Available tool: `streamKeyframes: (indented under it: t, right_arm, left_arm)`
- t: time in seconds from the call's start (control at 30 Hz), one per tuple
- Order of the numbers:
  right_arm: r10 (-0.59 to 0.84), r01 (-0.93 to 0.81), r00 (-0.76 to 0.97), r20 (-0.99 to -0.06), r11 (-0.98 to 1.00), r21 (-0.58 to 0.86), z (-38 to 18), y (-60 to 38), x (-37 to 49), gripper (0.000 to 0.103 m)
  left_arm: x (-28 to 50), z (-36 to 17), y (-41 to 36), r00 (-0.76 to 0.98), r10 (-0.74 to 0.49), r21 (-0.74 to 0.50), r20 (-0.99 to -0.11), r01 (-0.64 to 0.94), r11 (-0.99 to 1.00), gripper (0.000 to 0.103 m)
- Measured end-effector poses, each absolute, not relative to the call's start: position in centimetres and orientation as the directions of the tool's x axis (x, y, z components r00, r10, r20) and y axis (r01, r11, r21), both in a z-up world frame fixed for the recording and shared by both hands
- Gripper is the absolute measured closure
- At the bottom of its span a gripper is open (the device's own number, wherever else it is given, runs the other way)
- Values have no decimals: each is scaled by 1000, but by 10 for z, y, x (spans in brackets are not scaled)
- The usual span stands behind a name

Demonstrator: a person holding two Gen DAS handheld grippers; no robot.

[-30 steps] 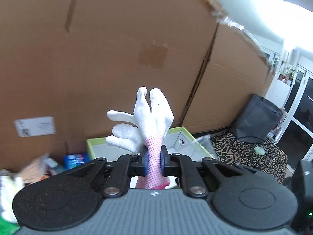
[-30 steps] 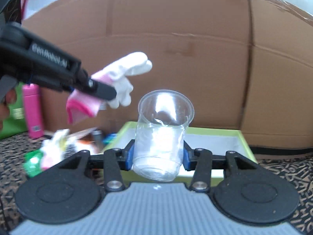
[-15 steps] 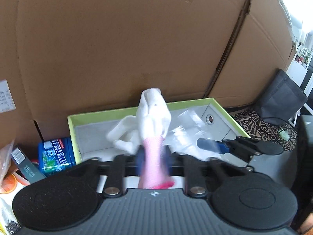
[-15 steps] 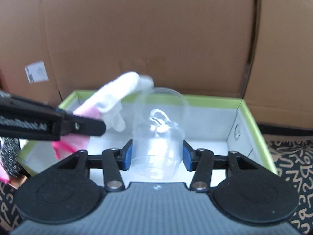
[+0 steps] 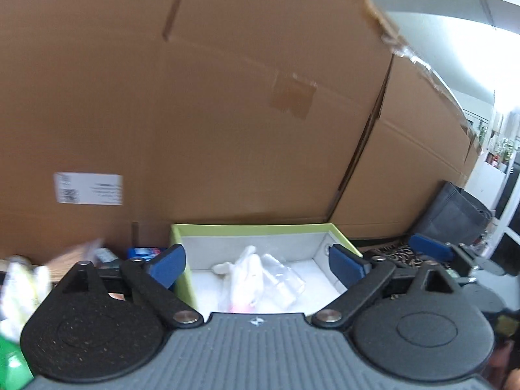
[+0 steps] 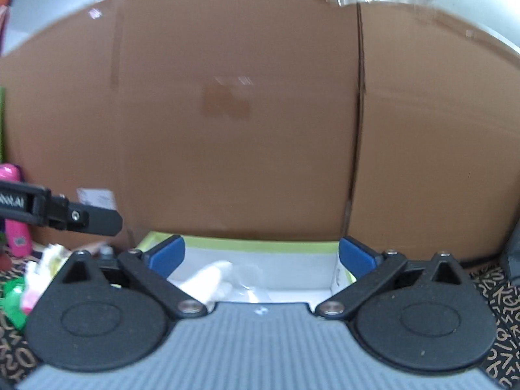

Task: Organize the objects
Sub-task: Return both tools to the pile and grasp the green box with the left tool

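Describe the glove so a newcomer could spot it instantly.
Find the big brown cardboard wall; at its foot sits an open box with a lime-green rim and white inside. The glove lies in it: soft white fabric with a pink cuff, unlike the clear plastic cup lying beside it.

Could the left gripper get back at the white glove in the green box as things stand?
Probably yes. The left gripper, whose jaws have just been opening, is wide open and empty. The white glove lies in the green box ahead, open-topped, beside the clear plastic cup; nothing covers it.
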State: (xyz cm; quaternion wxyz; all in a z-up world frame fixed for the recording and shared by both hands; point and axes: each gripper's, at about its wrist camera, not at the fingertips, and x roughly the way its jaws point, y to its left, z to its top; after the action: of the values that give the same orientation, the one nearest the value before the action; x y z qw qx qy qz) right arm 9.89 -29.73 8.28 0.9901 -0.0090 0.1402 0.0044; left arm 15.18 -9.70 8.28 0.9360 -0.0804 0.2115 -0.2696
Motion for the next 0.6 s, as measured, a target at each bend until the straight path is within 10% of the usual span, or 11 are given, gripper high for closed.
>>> streamKeyframes:
  t: [0.6]
  right_arm:
    - [286,-274,871,-400,958,87,7,-211,45,0]
  left_arm:
    - [82,-16,25,807,-220,-273,-548,77,959,0]
